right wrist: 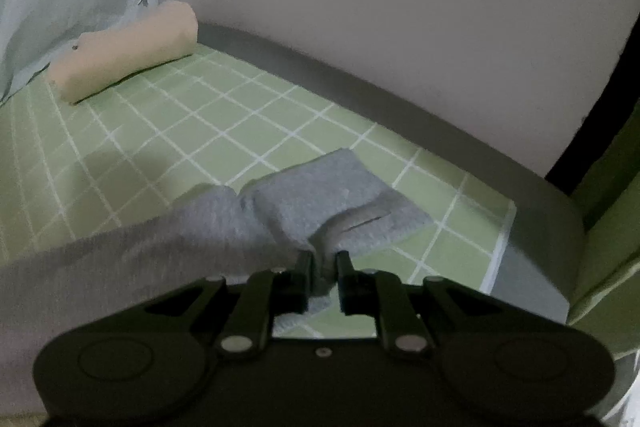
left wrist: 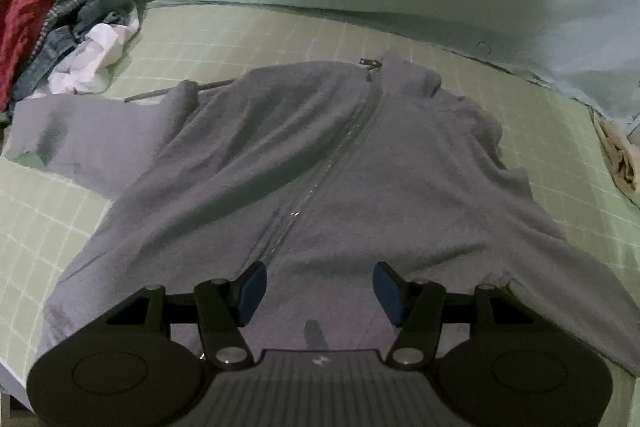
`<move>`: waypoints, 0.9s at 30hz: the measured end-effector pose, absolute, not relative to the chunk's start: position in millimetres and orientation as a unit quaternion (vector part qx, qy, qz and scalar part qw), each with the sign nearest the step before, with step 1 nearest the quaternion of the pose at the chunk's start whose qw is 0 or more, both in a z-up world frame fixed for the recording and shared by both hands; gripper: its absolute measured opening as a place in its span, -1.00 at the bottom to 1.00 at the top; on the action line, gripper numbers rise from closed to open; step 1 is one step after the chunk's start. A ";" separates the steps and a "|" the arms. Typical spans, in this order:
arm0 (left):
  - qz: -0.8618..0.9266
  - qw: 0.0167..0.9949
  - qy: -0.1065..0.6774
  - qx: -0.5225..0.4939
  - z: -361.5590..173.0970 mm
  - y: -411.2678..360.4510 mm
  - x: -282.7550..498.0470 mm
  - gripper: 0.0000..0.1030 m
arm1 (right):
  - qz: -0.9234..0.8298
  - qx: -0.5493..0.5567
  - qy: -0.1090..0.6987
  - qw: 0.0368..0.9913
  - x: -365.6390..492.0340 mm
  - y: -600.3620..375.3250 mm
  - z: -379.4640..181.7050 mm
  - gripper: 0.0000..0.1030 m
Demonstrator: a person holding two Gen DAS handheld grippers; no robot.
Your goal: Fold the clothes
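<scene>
Green checked bedsheet (left wrist: 224, 39) under dim light | unfolded pile (left wrist: 60, 39) upper left | grey zip jacket (left wrist: 320, 155) spread flat mid-frame, no fold made | left gripper (left wrist: 320, 293) released above hem | right gripper (right wrist: 323, 275) clenched on sleeve cuff (right wrist: 320, 211), lower centre.

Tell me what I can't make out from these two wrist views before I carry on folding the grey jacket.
- Left wrist: the grey jacket hem is hidden behind the left gripper.
- Left wrist: the pile of clothes is cut off by the left edge.
- Right wrist: how much sleeve the right gripper pinches is hidden by its fingers.
</scene>
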State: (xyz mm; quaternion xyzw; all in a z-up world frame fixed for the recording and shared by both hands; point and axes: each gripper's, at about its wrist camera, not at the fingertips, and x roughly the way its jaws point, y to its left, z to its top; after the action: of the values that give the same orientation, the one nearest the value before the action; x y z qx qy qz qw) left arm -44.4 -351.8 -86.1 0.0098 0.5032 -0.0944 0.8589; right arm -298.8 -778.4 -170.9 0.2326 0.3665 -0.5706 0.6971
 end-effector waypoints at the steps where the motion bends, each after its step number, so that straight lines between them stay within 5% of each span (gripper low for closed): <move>1: -0.093 0.860 0.502 0.008 -85.1 -347.0 -48.9 0.17 | -0.569 0.234 0.369 0.697 -299.3 -776.9 -171.4 -0.57; 7: -0.064 0.862 0.502 0.002 -77.2 -307.7 -74.2 0.17 | -0.568 0.242 0.352 0.704 -299.6 -758.8 -162.9 0.31; 9: -0.050 0.864 0.502 0.000 -72.7 -292.9 -79.9 0.17 | -0.565 0.221 0.348 0.715 -293.3 -744.5 -155.3 0.74; 11: -0.035 0.864 0.502 0.006 -68.5 -277.4 -82.7 0.17 | -0.551 0.202 0.345 0.732 -283.7 -727.9 -150.7 0.88; 27: 0.024 0.866 0.499 -0.006 -54.3 -132.2 -68.5 0.31 | -0.249 0.143 0.411 0.865 -146.9 -510.1 -154.9 0.99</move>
State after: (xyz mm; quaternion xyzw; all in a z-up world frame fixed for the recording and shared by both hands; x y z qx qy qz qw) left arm -68.5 -132.2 -54.3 -0.0055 0.4990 0.0244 0.8662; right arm -146.9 -510.1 -154.9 0.1425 0.4108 -0.2494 0.8653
